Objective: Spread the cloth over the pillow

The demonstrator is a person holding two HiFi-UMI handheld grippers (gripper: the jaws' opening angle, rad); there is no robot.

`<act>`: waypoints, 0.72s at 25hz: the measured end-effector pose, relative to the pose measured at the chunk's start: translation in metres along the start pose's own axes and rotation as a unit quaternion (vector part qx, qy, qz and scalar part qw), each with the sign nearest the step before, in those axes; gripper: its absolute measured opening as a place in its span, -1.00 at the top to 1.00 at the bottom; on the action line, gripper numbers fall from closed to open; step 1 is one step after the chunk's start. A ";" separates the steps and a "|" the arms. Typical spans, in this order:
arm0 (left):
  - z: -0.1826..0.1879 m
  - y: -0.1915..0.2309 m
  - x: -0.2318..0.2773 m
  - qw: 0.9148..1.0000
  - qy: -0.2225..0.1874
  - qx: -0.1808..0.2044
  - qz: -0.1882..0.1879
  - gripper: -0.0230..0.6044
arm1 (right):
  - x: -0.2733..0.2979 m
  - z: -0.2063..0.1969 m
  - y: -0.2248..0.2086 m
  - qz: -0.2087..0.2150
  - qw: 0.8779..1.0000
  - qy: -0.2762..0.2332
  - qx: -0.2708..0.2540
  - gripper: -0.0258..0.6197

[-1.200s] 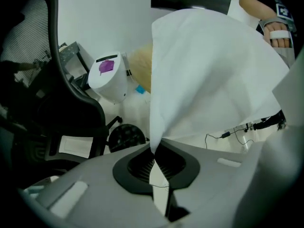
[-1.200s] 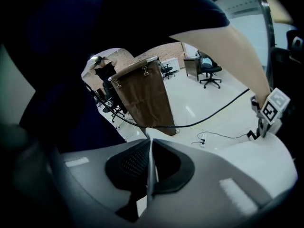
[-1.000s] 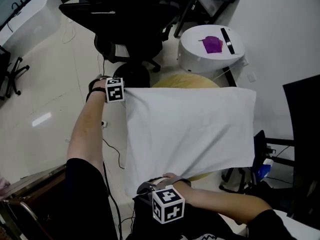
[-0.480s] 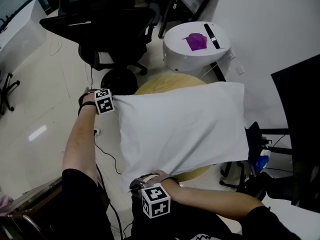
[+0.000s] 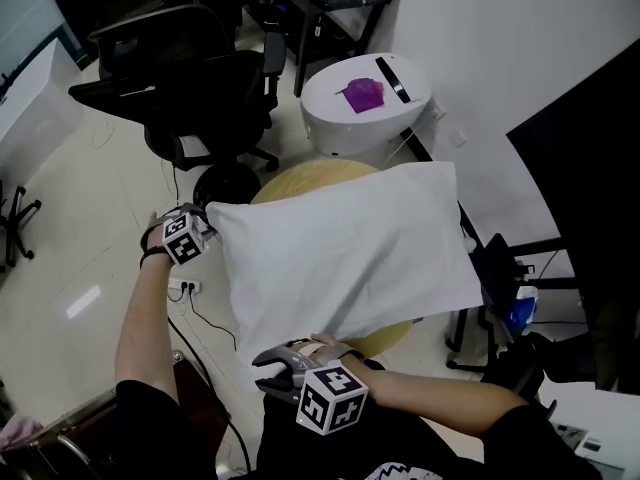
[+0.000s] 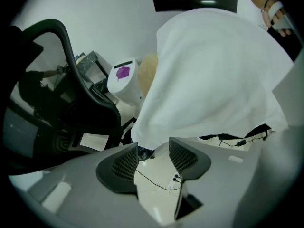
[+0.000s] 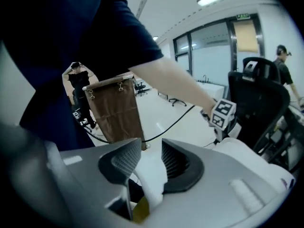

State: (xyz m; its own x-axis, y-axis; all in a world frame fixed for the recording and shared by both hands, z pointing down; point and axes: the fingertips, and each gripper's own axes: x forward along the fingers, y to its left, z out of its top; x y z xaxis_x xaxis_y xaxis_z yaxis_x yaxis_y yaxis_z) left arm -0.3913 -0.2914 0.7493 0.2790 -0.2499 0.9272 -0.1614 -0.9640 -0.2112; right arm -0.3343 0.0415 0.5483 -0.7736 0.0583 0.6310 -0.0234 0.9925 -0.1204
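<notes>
Head view, above a round yellow counter (image 5: 300, 176): one white cloth (image 5: 345, 253) lies spread over the pillow, covering it so fully that no bare pillow surface can be told apart from the fabric. The covered shape's long axis runs across the frame, with its right end angled slightly up toward the white wall. Its left short edge lies between the two grippers.

At the far corner of that edge is the left gripper (image 6: 153, 151). Its jaws stand apart, having just been opening, and the cloth's corner hangs at their tips with neither pad pressing on it. At the near corner is the right gripper (image 7: 151, 152), its jaws likewise apart after just opening. A strip of the cloth's edge lies loose between them, unclamped.

Around the counter are one black office chair (image 5: 185, 78) and one white drum-shaped unit (image 5: 340, 133). The unit carries one purple object (image 5: 362, 95) and one black bar (image 5: 392, 78) on its top. One brown paper bag (image 7: 116, 110) stands on the floor in the right gripper view.
</notes>
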 end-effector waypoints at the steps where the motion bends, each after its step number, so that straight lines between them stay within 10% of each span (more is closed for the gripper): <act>1: 0.005 -0.001 -0.012 1.000 -0.005 -0.005 0.008 0.31 | -0.014 0.003 -0.006 -0.019 1.000 -0.012 0.000 0.47; 8: 0.056 -0.035 -0.108 0.996 -0.028 -0.047 0.071 0.33 | -0.128 -0.016 -0.038 -0.155 0.986 -0.052 0.014 0.90; 18: 0.156 -0.159 -0.199 0.988 -0.057 -0.082 0.119 0.37 | -0.263 -0.169 -0.033 -0.301 0.952 0.046 0.001 0.82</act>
State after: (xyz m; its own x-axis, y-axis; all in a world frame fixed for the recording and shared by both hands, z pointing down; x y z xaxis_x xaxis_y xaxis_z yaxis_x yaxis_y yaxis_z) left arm -0.2734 -0.1027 0.5500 0.3182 -0.4859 0.8140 -0.3848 -0.8510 -0.3575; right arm -0.0232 0.0122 0.5162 -0.5607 -0.5123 0.6505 -0.4469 0.8486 0.2830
